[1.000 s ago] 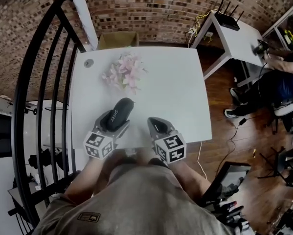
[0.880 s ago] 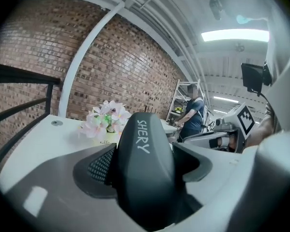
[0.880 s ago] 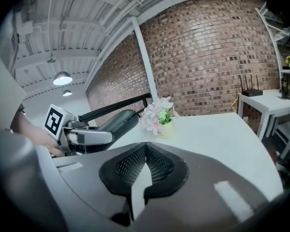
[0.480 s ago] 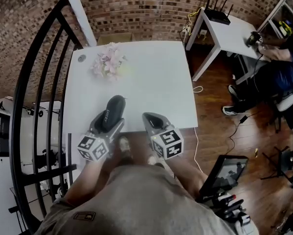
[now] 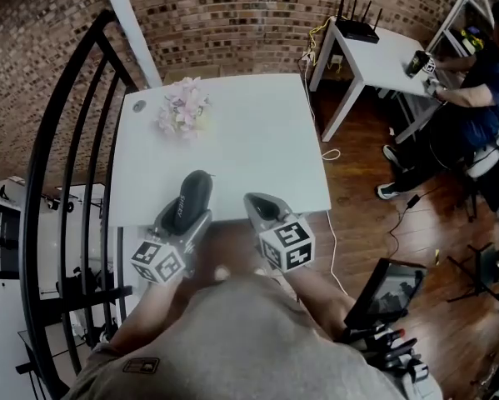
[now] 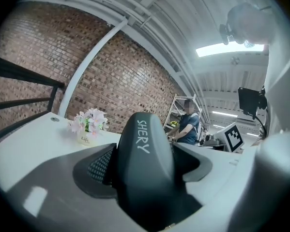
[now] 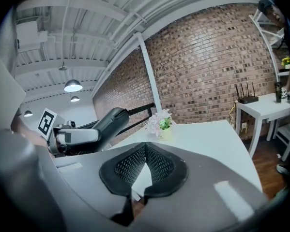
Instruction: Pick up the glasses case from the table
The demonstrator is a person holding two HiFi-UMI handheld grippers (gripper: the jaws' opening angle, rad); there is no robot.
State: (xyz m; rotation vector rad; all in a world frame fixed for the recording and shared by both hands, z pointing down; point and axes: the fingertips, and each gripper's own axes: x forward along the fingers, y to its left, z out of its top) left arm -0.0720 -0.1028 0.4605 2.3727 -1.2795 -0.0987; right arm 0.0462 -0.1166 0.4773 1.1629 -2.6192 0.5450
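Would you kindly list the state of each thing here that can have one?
glasses case: closed, clamped between jaws, raised off the white table
left hand-held gripper: shut on the glasses case
right hand-held gripper: jaws together at the tips, nothing between them
flower pot: upright at the table's far left

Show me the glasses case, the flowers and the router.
glasses case (image 6: 145,178): left gripper view, shell below the lettering.
flowers (image 5: 182,111): head view, pink blooms.
router (image 5: 359,32): head view, black body.
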